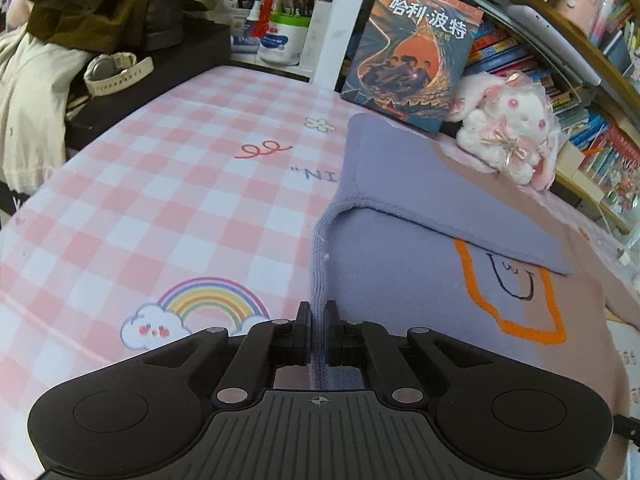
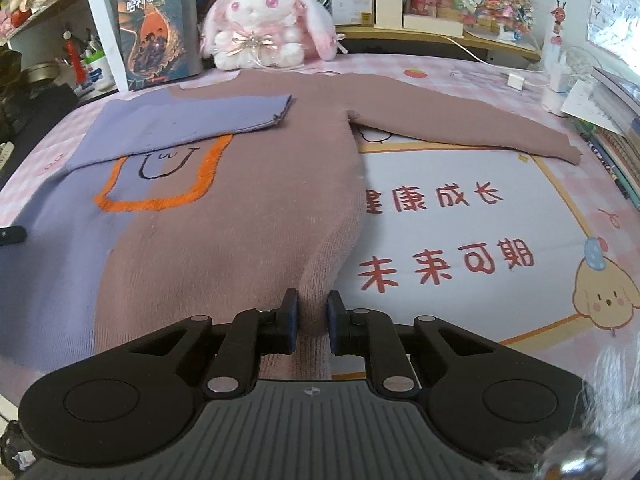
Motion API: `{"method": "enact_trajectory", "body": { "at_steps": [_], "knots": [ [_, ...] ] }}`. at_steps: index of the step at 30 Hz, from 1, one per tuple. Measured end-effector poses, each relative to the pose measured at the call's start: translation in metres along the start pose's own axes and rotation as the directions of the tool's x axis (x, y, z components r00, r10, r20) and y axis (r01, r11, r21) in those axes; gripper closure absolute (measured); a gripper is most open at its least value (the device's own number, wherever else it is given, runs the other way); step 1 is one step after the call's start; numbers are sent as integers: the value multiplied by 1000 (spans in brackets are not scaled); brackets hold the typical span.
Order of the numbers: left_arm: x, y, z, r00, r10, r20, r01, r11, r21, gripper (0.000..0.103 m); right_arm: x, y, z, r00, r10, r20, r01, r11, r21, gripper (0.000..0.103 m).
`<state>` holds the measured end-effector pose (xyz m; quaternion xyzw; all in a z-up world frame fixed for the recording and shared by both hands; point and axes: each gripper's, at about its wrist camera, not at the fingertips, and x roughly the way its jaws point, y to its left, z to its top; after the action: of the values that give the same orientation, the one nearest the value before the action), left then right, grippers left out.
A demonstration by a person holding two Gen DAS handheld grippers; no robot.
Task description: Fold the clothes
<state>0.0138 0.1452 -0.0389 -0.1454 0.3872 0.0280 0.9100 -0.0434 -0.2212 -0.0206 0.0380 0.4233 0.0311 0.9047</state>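
Observation:
A knit sweater, half lavender and half dusty pink with an orange outline motif, lies flat on the table [image 2: 224,216]. Its lavender sleeve [image 2: 192,120] is folded across the chest; the pink sleeve [image 2: 460,124] stretches out to the right. My left gripper [image 1: 319,316] is shut on the sweater's lavender side edge [image 1: 320,264] near the hem. My right gripper [image 2: 313,312] is shut on the pink side edge at the hem.
A pink checked mat [image 1: 168,184] covers the table. A plush rabbit [image 2: 260,20] and a standing book [image 2: 156,28] are at the back, with bookshelves behind. A watch [image 1: 116,72], jars and a clothes pile sit far left. A white cable [image 2: 516,80] lies back right.

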Motion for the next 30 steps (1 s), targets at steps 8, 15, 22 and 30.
{"method": "enact_trajectory", "body": {
  "at_steps": [8, 15, 22, 30],
  "knots": [
    [-1, -3, -5, 1000, -13, -4, 13, 1000, 6, 99, -1, -5, -1, 999, -35, 15, 35, 999, 20, 90],
    [1, 4, -3, 1000, -30, -2, 30, 1000, 1, 98, -2, 3, -3, 999, -37, 11, 37, 999, 14, 90],
    [-13, -3, -3, 1000, -6, 21, 6, 1000, 24, 87, -7, 5, -5, 997, -68, 22, 67, 997, 41, 70],
    [-55, -25, -15, 993, -1, 121, -11, 995, 98, 43, -31, 20, -6, 986, -112, 122, 109, 994, 33, 33]
  ]
}}
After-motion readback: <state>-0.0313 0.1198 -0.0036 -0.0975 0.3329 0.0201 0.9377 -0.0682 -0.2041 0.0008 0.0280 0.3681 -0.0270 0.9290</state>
